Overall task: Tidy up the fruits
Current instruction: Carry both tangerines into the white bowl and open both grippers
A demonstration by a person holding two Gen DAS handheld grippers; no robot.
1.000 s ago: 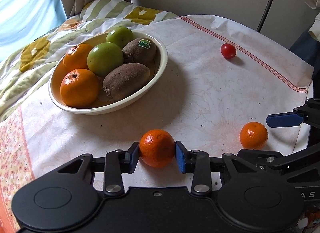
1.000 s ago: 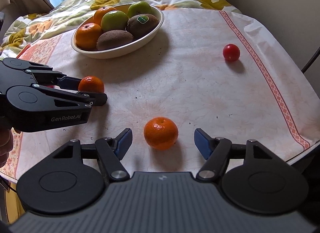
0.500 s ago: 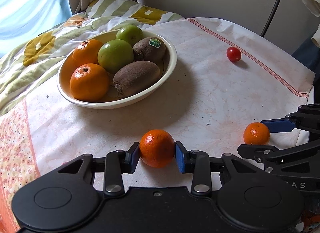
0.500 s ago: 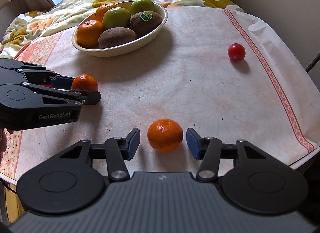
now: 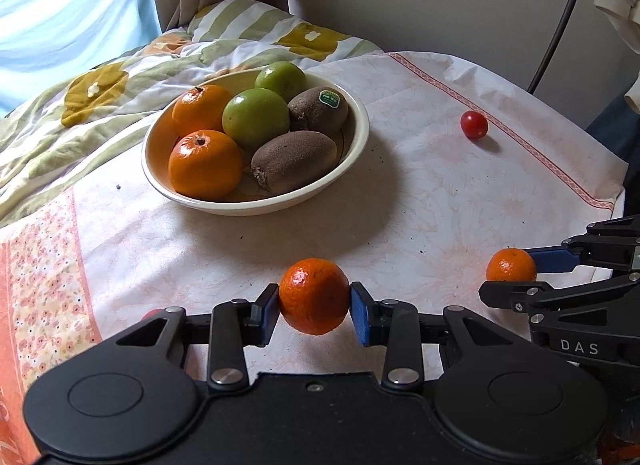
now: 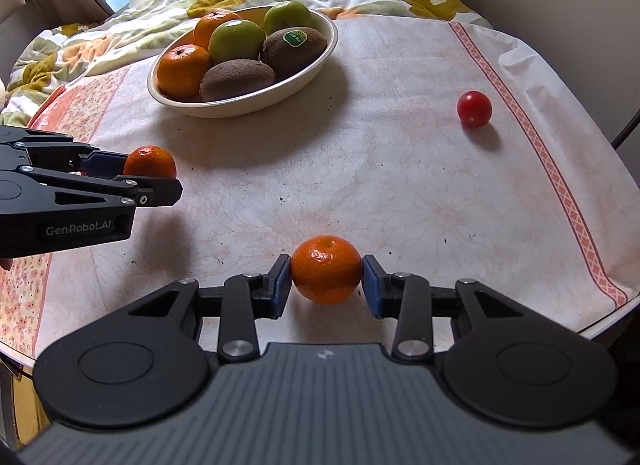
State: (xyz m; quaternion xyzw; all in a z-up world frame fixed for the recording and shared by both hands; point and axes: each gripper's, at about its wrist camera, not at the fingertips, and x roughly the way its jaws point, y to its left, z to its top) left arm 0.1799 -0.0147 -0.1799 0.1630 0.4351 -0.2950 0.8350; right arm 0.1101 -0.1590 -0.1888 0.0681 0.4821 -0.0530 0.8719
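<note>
My left gripper [image 5: 314,307] is shut on a mandarin [image 5: 314,296] and holds it above the tablecloth; it also shows at the left of the right wrist view [image 6: 150,161]. My right gripper [image 6: 326,281] is shut on a second mandarin [image 6: 326,268], which sits at the right in the left wrist view [image 5: 511,264]. A cream bowl [image 5: 358,147] holds oranges, green fruits and kiwis at the table's far side; it also shows in the right wrist view [image 6: 320,59]. A small red tomato [image 5: 474,124] lies alone at the far right, seen too in the right wrist view [image 6: 474,108].
A flowered quilt [image 5: 72,105] lies bunched behind and left of the bowl. The table's edge [image 6: 612,305] curves close at the right. A wall and a dark cable [image 5: 560,21] stand behind the table.
My right gripper has closed from wide open onto the second mandarin. My left gripper has lifted its mandarin off the cloth, and the bowl has shifted right in its view.
</note>
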